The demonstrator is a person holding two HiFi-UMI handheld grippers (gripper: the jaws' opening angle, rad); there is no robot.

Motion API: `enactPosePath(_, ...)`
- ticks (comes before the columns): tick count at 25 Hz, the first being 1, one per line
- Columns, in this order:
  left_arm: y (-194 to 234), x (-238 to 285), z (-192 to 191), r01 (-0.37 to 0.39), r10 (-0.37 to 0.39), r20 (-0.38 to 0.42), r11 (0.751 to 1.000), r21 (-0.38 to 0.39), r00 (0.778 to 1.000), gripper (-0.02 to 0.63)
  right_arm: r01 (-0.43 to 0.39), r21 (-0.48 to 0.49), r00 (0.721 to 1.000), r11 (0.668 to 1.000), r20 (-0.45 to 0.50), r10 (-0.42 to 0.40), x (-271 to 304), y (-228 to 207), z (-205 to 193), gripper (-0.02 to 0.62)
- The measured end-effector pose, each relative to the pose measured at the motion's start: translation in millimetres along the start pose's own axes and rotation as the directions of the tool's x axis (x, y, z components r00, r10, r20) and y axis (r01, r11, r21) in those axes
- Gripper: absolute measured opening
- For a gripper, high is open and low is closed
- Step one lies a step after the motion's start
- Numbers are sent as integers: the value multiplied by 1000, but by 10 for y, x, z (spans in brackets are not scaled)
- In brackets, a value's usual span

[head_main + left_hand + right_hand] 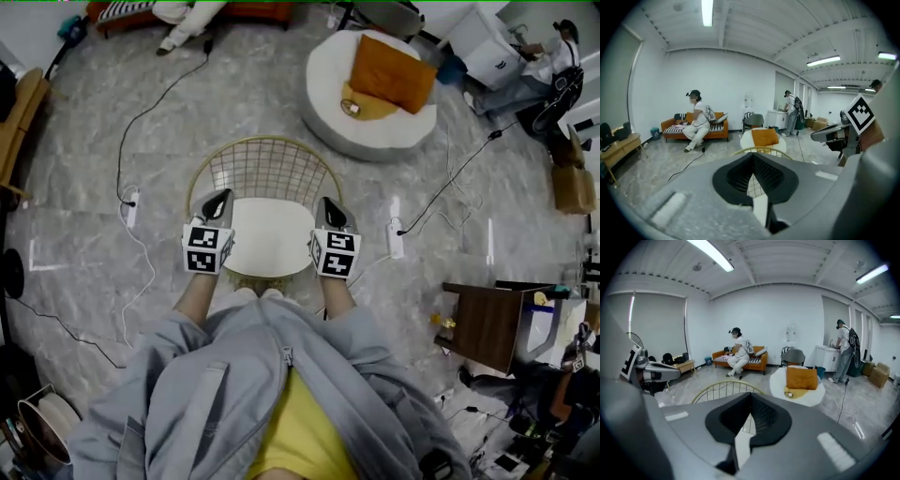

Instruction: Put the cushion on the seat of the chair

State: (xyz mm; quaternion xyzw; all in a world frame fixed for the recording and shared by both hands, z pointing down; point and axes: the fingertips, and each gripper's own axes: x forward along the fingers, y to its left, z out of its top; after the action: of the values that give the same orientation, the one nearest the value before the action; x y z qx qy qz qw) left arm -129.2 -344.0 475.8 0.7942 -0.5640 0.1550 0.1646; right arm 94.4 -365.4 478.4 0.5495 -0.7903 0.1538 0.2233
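The white cushion [272, 239] lies flat on the seat of the gold wire chair [265, 161], right below me in the head view. My left gripper [217, 195] hangs over the cushion's left edge and my right gripper [330, 202] over its right edge. Both point toward the chair back. Each is shut with nothing between its jaws. In the left gripper view the left gripper [753, 155] has its dark pads together, with the chair's gold rim [761, 150] beyond them. In the right gripper view the right gripper [751, 394] looks the same, with the wire back [723, 391] behind it.
A round white pouf [330, 111] carrying an orange pillow [392, 73] stands behind the chair to the right. Cables and power strips [129, 208] lie on the marble floor on both sides. A brown wooden table [487, 323] is at right. A person sits on an orange sofa [675, 132].
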Motion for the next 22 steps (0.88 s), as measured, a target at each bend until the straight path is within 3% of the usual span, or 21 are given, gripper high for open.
enactPosePath(6,-13,-374,1002,-38,28,206,998,47,978,8,-15,-90,971,996,237,36,-482,204,1010,0)
enactPosePath(13,-179,-814,1933,-52,15,339,994,101,941,8,-13,-176,872,984,480,97,-1115,420,2086,0)
enactPosePath(17,-308,-1090,2276,-50,0,402,992,113,915,8,-24,-174,829,984,547,117,-1425,478,2349,0)
enactPosePath(22,-417,-1323,2425,-83,23,438,990,117,899,8,-41,-137,818,990,564,112,-1641,429,2387,0)
